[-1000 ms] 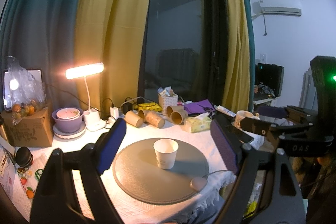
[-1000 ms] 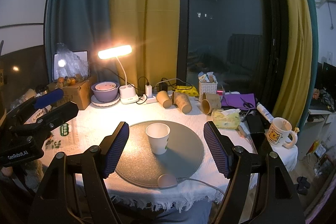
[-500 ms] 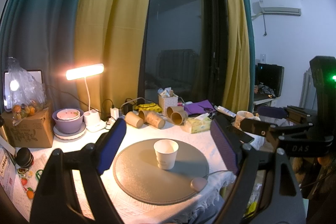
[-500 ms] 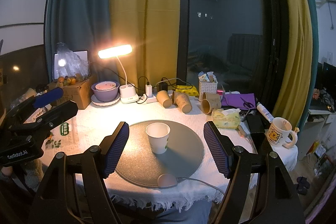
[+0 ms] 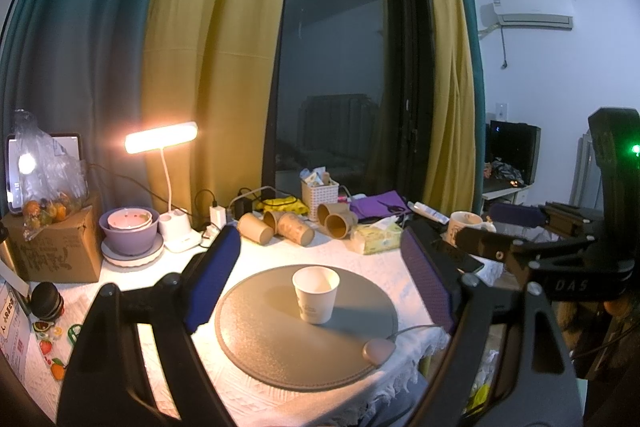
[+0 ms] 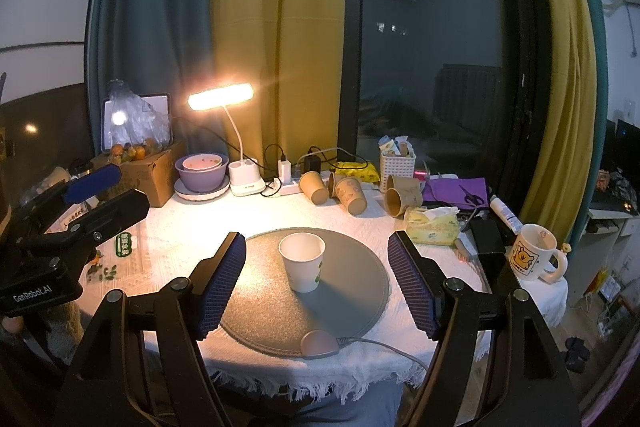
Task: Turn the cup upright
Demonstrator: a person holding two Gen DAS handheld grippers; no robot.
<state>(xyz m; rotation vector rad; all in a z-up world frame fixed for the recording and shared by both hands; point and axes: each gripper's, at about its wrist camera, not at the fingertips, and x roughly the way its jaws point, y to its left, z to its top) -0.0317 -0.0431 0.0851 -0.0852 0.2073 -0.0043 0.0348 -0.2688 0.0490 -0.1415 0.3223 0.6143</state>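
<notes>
"GenRobot.AI" is printed on the left tongs [image 6: 96, 193] at the left edge of the right wrist view, and "DAS" on the right tongs [image 5: 516, 223] at the right edge of the left wrist view. Both tongs are spread wide, holding and touching nothing. The white paper cup [image 6: 302, 262] stands upright at centre frame on the round grey mat [image 6: 352, 291] on the bench [image 6: 176, 251].

A dim room; the lit desk lamp [image 6: 221, 96] flares with warm glare, and the cup [image 6: 302, 262] casts a shadow away from it. Fisheye bending curves the curtains [image 5: 208, 47] at the edges.
</notes>
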